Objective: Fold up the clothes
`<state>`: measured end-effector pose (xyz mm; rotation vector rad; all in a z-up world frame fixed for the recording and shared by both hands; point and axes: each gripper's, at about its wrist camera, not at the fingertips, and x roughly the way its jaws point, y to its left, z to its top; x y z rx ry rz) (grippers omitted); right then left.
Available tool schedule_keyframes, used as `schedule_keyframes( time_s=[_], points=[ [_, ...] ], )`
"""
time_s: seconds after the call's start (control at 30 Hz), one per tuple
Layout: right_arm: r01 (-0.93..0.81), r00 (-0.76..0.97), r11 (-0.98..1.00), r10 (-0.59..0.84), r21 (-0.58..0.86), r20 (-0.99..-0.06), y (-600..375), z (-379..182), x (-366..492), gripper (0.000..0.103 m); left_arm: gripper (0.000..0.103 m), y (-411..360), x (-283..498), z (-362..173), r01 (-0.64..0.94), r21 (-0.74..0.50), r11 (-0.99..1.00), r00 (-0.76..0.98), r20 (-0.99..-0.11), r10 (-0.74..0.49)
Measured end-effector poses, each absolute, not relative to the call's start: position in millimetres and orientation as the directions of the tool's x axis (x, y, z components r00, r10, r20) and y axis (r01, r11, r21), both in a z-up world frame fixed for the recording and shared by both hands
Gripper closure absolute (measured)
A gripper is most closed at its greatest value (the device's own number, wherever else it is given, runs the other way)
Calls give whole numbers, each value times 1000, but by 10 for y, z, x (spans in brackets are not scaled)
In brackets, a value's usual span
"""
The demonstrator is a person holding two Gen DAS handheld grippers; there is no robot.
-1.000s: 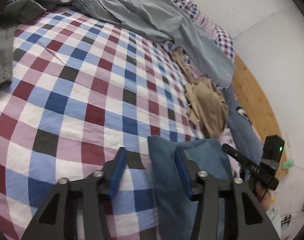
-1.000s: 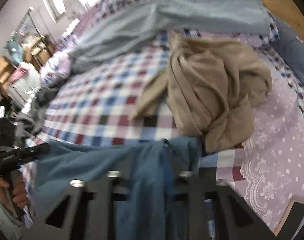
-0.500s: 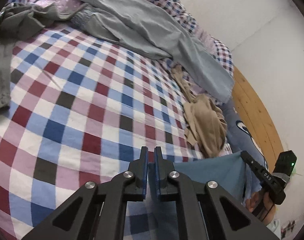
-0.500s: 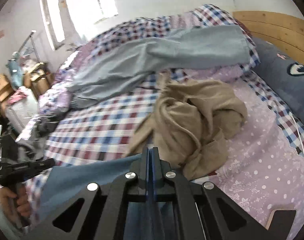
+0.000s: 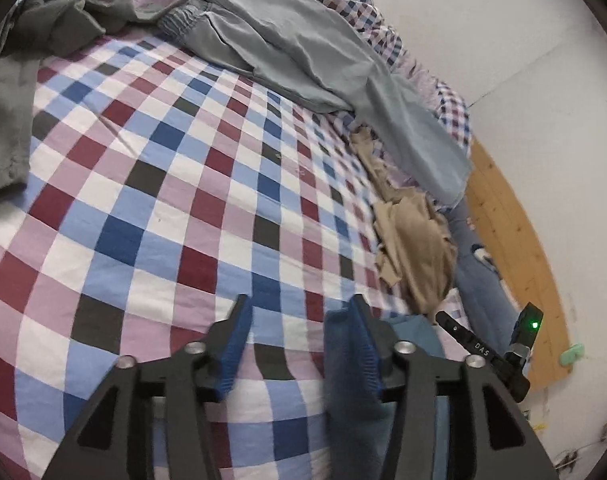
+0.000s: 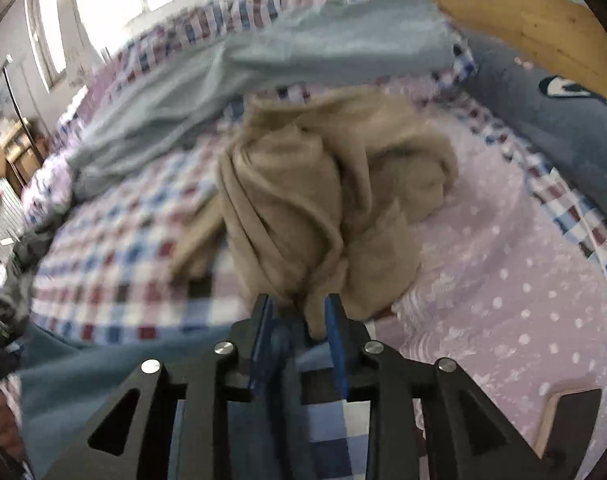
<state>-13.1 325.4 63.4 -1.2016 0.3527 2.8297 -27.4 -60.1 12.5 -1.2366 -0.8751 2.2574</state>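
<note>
Left claw (image 5: 297, 314): jaws wide apart, nothing gripped. Blue cloth (image 5: 349, 396) drapes against the inner face of its right finger and runs down toward the frame bottom; the gap between the fingers shows only checked bedsheet (image 5: 155, 184).

Right claw (image 6: 297, 320): jaws partly apart. A fold of the blue cloth (image 6: 103, 376) sits between the fingers; frame is motion-blurred, so it looks loose rather than pinched, but that is not certain. The cloth spreads left from this claw across the near edge of the bed.

Tan garment (image 6: 323, 208) lies crumpled just ahead of the right claw, its lower edge touching the fingertips' line. In the left view the same tan garment (image 5: 415, 248) sits right of the left claw, near the headboard (image 5: 515, 240).

Grey-blue trousers (image 5: 303, 48) stretch across the far side of the bed, one leg reaching over the tan garment's far end. Dark grey garment (image 5: 7, 112) lies at the left edge. Blue pillow (image 6: 555, 128) rests against the headboard. The right claw's body shows in the left view with a green LED (image 5: 534, 325) lit.
</note>
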Motion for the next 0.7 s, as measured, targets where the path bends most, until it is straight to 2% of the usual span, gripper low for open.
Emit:
schedule_keyframes(
  time_s=[0.07,0.13,0.3,0.4,0.43,0.47,0.5,0.7],
  points=[
    [-90,-729,-976,-73,201,-681,3144,773,-75,54,49,-602,-276,130,-60,-700,-711,-515,-588,623],
    [-42,-749,-979,-101,200,-655,2999,889,-35,53,49,-599,-257,150,-72,-708,-703,-521,-574,632],
    [68,-701,-965,-226,251,-676,2679,804,-67,53,49,-604,-162,234,-113,-736,-668,-570,-502,650],
    [123,-650,-962,-264,244,-713,2525,606,-101,53,49,-436,-202,174,-140,-713,-687,-502,-547,670],
    [137,-630,-961,-271,240,-727,2482,516,-122,53,57,-359,-206,141,-152,-688,-709,-480,-576,662],
    [130,-616,-965,-258,227,-745,2476,428,-138,53,87,-318,-207,125,-157,-668,-728,-472,-596,649],
    [118,-601,-970,-240,213,-762,2481,340,-153,53,96,-282,-217,89,-149,-641,-753,-465,-627,626],
    [0,-597,-979,-164,204,-785,2784,144,-148,58,98,-428,-203,-61,-38,-703,-711,-529,-589,611]
  ],
)
